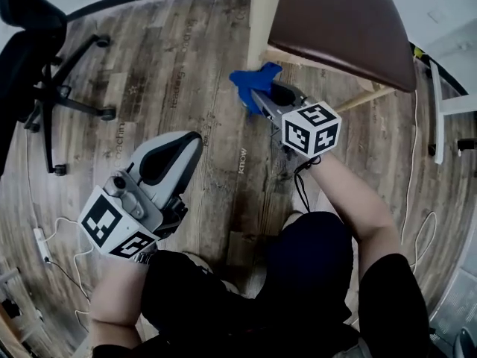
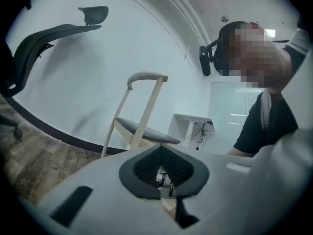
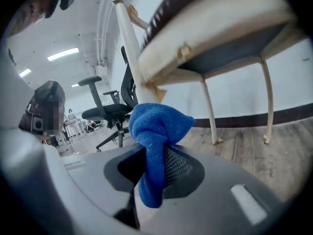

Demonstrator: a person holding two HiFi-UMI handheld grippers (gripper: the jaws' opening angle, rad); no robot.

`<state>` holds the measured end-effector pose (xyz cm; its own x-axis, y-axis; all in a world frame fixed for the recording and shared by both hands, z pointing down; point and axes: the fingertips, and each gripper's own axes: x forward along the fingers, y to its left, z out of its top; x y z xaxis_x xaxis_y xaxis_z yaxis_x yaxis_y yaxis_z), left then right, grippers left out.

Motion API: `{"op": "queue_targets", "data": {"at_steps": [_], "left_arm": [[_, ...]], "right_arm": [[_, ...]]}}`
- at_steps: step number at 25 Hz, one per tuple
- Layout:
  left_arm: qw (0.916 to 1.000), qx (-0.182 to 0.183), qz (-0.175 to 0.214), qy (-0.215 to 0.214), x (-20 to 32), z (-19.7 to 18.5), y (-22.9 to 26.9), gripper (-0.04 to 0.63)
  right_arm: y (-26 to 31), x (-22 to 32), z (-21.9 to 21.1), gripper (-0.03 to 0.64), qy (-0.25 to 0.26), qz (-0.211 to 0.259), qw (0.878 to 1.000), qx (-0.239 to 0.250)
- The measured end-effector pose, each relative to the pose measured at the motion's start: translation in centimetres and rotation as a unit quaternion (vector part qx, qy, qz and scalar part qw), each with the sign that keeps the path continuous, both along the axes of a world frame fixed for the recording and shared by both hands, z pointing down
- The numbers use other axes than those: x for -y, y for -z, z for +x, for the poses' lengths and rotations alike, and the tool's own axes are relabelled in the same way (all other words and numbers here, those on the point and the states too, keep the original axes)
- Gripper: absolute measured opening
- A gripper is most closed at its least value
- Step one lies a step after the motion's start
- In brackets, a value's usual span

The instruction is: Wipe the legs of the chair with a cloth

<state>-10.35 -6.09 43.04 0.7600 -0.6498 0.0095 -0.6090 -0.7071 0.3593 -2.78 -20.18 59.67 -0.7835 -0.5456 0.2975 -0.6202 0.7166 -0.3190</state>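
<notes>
Close to the person's knees, the left gripper (image 1: 191, 142) is hovering, jaws pressed together and empty. Farther out, the right gripper (image 1: 261, 99) is clenching a blue cloth (image 3: 156, 126), its length running upright, its bunched end pointing at the pale chair leg (image 3: 128, 48) just beside it. A black office chair (image 1: 45, 73) is standing beyond, at the left.

The chair (image 1: 343, 28) runs off the head view's top edge, and its seat hides most of its legs. In the right gripper view the cloth (image 3: 156, 129) covers the lower stretch of the front leg (image 3: 128, 48). The office chair (image 1: 26, 58) is cut off at the left.
</notes>
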Motion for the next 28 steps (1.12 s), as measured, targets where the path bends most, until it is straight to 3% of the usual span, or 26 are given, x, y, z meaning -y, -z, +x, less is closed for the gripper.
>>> {"op": "queue_targets", "data": {"at_steps": [2,7,10,14,21,24,28], "left_arm": [[0.9998,-0.018,0.002,-0.004,0.0,0.4,0.8,0.005],[0.9997,-0.019,0.006,-0.017,-0.4,0.7,0.9,0.005],[0.9996,-0.025,-0.001,-0.011,0.0,0.5,0.6,0.005],[0.9996,-0.021,-0.008,-0.014,0.1,1.2,0.0,0.005],[0.9995,-0.013,-0.019,-0.02,0.6,1.4,-1.0,0.005],[0.9993,-0.015,-0.022,-0.026,0.7,1.9,-1.2,0.005],[0.9991,-0.012,-0.023,-0.034,0.6,2.5,-1.5,0.005]], "right_arm": [[3.2,-0.6,0.1,0.087,0.004,0.017,1.0,0.016],[9.3,-2.7,0.1,0.087,0.028,0.065,0.997,0.04],[11.3,-2.6,0.9,0.087,0.014,0.066,0.996,0.056],[12.1,-1.7,4.8,0.087,-0.033,0.04,0.996,0.069],[11.7,-2.0,13.5,0.087,-0.119,0.039,0.992,0.032],[12.0,-2.1,19.2,0.087,-0.181,0.038,0.982,0.027],[12.3,-1.8,27.0,0.087,-0.279,0.028,0.959,0.043]]}}
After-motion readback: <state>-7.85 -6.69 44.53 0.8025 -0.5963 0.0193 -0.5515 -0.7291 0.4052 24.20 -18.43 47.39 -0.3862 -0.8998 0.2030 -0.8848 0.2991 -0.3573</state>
